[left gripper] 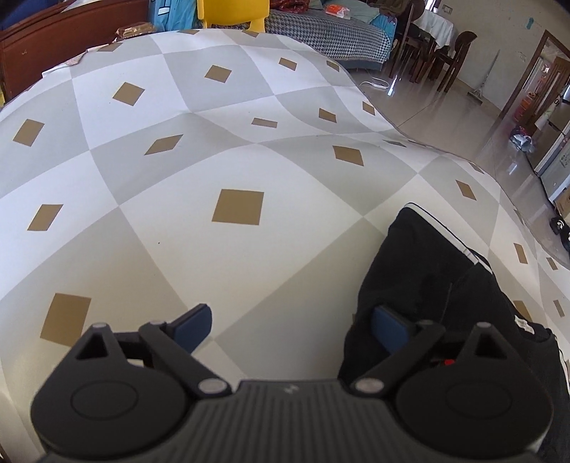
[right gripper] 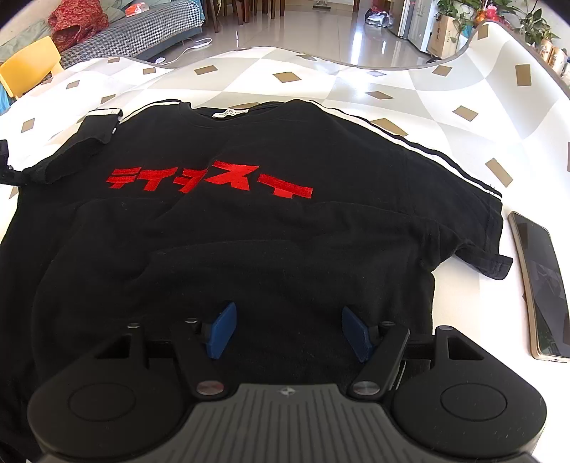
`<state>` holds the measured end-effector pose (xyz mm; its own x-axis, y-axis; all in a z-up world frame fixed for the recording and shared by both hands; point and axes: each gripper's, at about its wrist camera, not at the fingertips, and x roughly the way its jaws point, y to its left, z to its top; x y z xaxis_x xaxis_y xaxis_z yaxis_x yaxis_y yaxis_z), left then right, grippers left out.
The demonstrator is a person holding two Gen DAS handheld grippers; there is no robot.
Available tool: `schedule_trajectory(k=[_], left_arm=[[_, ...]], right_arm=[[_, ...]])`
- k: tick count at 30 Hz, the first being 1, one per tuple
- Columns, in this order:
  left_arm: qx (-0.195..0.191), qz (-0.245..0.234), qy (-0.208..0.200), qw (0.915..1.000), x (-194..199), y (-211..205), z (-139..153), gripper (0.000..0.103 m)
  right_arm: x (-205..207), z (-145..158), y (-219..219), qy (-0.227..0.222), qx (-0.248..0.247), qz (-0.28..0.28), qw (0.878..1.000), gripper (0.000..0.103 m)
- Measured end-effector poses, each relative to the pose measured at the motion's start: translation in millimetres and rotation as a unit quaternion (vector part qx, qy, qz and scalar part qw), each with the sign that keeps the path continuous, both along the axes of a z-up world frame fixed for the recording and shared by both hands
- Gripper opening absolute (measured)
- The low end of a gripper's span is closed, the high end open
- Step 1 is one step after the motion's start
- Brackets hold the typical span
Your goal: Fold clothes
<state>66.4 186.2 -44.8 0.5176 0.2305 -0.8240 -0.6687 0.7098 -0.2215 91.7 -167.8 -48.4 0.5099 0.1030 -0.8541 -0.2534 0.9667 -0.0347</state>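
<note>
A black T-shirt (right gripper: 270,228) with red characters on the chest and white shoulder stripes lies flat, front up, on the table. Its left sleeve (right gripper: 101,130) is folded in over the body; the right sleeve (right gripper: 473,242) lies spread out. My right gripper (right gripper: 289,333) hovers open over the shirt's lower part, with only flat fabric below its blue pads. In the left wrist view, the shirt's side (left gripper: 427,277) lies at the lower right. My left gripper (left gripper: 292,327) is open: one pad is over the tablecloth, the other at the shirt's edge, and nothing is held.
A tablecloth (left gripper: 238,142) of grey and white checks with gold diamonds covers the table. A dark phone (right gripper: 538,288) lies just right of the shirt. The table's far edge (right gripper: 384,66) curves before a glossy floor. A yellow chair (left gripper: 231,12) and a sofa (left gripper: 327,35) stand beyond.
</note>
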Motion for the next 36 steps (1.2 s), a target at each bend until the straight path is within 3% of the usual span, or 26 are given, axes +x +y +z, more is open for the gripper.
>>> schedule_trajectory(k=[6,10,13,19,22,28,36], left_arm=[[-0.13,0.053,-0.023,0.9899,-11,29,-16,0.096],[-0.133,0.093,-0.032,0.9862,-19,42,-15,0.097],[-0.107,0.076,-0.034,0.9908,-16,38,-10,0.097],[-0.008,-0.029,-0.051,0.9982,3,-2,12,0.097],[0.043,-0.084,-0.058,0.9939,13,-27,18,0.097],[0.125,-0.166,-0.059,0.9764,34,-73,12,0.097],[0.16,-0.19,-0.056,0.967,62,-94,1,0.097]], right_arm=[[-1,0,0,0.0,0.0,0.0,1.0,0.066],[0,0,1,0.0,-0.001,-0.001,1.0,0.066],[1,0,2,0.0,-0.002,-0.002,1.0,0.066],[1,-1,2,-0.001,-0.003,-0.001,1.0,0.066],[1,-1,2,-0.001,-0.002,0.0,1.0,0.066],[1,-1,1,-0.002,-0.002,0.002,1.0,0.066],[2,-1,1,-0.002,-0.001,0.004,1.0,0.066]])
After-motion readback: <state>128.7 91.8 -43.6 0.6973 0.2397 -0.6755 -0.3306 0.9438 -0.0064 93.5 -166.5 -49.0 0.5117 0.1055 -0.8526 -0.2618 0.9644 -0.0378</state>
